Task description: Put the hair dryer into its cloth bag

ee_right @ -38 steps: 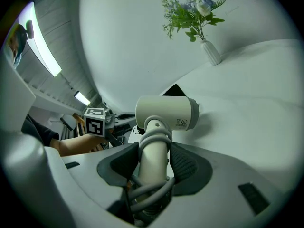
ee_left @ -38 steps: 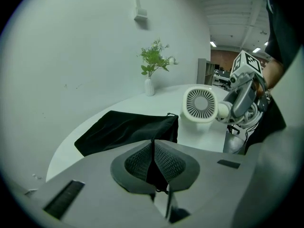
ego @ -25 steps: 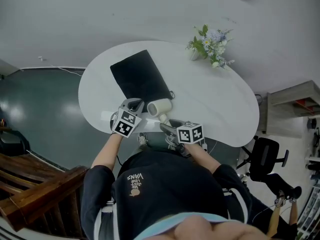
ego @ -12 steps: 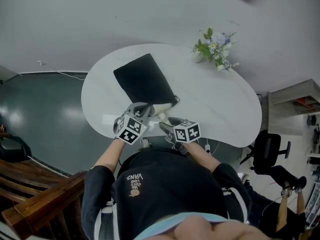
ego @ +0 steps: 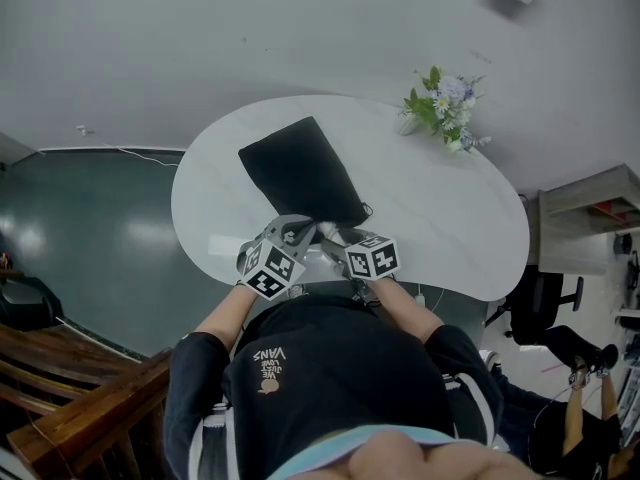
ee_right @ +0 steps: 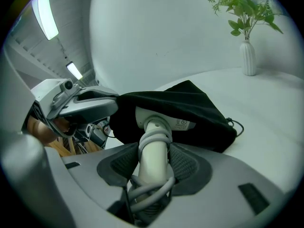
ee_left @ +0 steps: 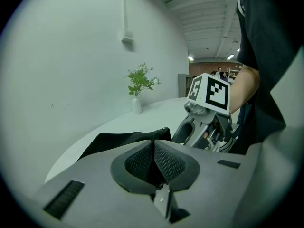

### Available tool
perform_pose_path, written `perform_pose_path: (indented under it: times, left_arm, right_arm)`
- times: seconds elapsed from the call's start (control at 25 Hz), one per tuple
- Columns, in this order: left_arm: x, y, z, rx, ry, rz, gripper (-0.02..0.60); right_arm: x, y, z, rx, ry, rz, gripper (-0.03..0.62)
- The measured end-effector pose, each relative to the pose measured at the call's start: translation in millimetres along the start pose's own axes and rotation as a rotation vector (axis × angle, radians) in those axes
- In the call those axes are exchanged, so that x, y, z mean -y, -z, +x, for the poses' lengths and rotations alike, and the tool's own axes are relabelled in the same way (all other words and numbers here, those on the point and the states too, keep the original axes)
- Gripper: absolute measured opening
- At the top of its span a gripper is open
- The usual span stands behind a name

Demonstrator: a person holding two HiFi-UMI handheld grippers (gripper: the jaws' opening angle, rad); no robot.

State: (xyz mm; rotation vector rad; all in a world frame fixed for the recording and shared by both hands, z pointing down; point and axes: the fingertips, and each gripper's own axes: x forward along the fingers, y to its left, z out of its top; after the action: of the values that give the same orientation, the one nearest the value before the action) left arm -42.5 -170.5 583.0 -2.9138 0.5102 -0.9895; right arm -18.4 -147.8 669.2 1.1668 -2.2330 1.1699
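Note:
The black cloth bag point(ego: 300, 173) lies flat on the white oval table point(ego: 450, 218), its mouth toward me. My left gripper point(ego: 296, 226) is shut on the edge of the bag's mouth point(ee_left: 153, 148) and holds the cloth up. The right gripper point(ee_right: 154, 151) is shut on the handle of the cream hair dryer point(ee_right: 154, 153), which has its grey cord wound around it. The dryer's head point(ee_right: 164, 120) sits just inside the open mouth of the bag point(ee_right: 190, 103), half covered by cloth. In the head view the dryer is almost hidden between the two grippers.
A white vase of flowers point(ego: 440, 103) stands at the table's far right side. The bag's drawstring point(ee_right: 235, 125) trails on the tabletop to the right. A black office chair point(ego: 540, 303) is beyond the table's right edge, and a wooden stair rail point(ego: 60, 368) runs at the lower left.
The right gripper has carried the dryer left toward the bag. Its head, which lay in the open beside the bag, now sits in the mouth. The left gripper stays on the bag's edge.

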Motion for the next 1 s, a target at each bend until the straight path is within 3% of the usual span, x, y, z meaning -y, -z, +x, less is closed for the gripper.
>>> perform_pose_path:
  times: [0.64,1.0]
  left_arm:
    - [-8.5,2.6,-19.4,0.094,0.103,-0.032,0.032]
    - [-21.5,13.6,-26.1,0.094,0.121,-0.067,0.033]
  right_arm:
    - [-3.8,-41.9,48.7,0.007,0.022,-0.075,0.207]
    - [-3.7,-62.7,68.6,0.006,0.024,-0.103,0.207]
